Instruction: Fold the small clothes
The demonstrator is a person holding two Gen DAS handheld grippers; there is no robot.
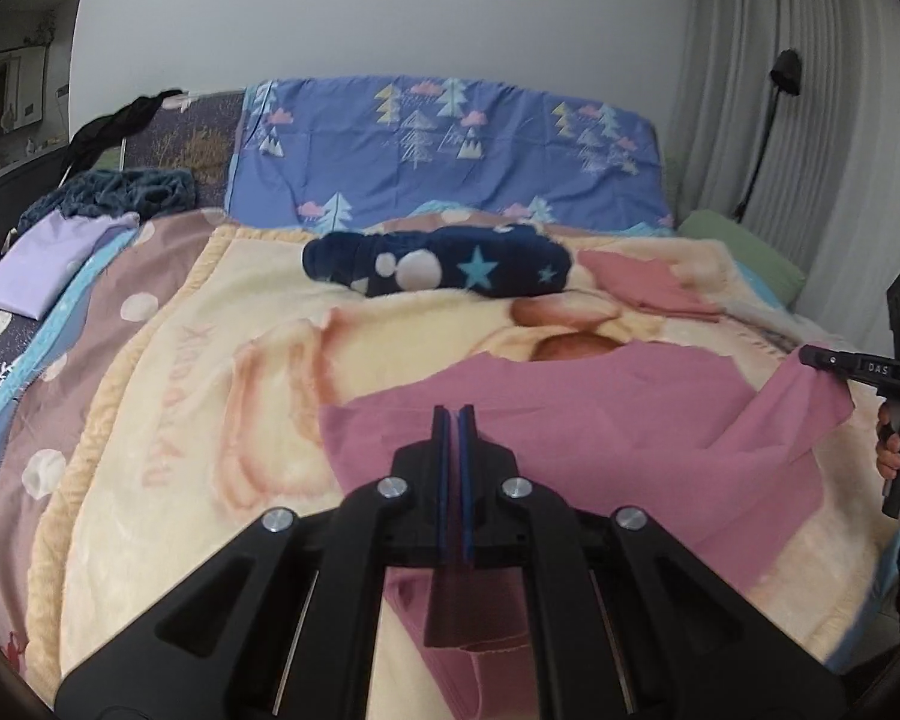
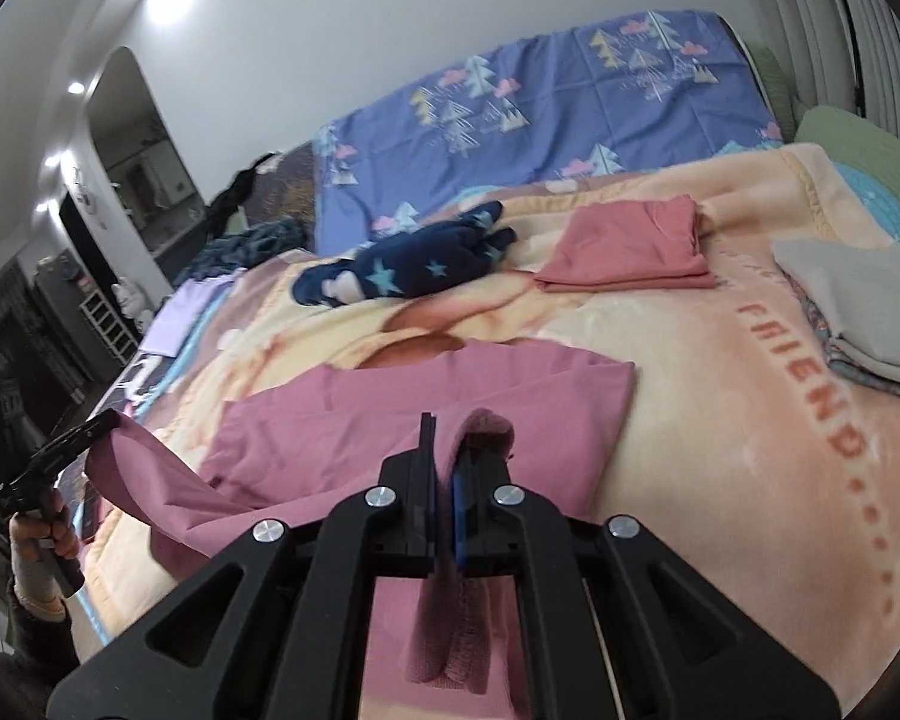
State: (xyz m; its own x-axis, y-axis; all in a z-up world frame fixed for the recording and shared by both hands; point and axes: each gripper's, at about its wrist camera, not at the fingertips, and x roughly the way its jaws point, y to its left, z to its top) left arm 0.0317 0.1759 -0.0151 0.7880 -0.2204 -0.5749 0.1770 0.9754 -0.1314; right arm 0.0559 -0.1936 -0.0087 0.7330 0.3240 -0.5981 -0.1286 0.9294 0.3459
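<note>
A pink garment [image 1: 570,414] lies spread on the cream blanket [image 1: 210,396], its near edge lifted off the bed. My left gripper [image 1: 453,414] is shut on the garment's near left edge; it also shows in the right wrist view [image 2: 105,420], holding a raised corner. My right gripper [image 2: 444,426] is shut on the pink garment [image 2: 426,408] at its near right edge, with cloth bunched between the jaws. It shows at the right of the left wrist view [image 1: 810,355], pinching a lifted corner.
A navy star-print garment [image 1: 444,264] lies crumpled further back. A folded salmon cloth [image 2: 630,246] and a folded grey cloth [image 2: 864,306] lie to the right. A lilac cloth [image 1: 48,264] lies at the left. A blue tree-print pillow [image 1: 450,144] stands against the wall.
</note>
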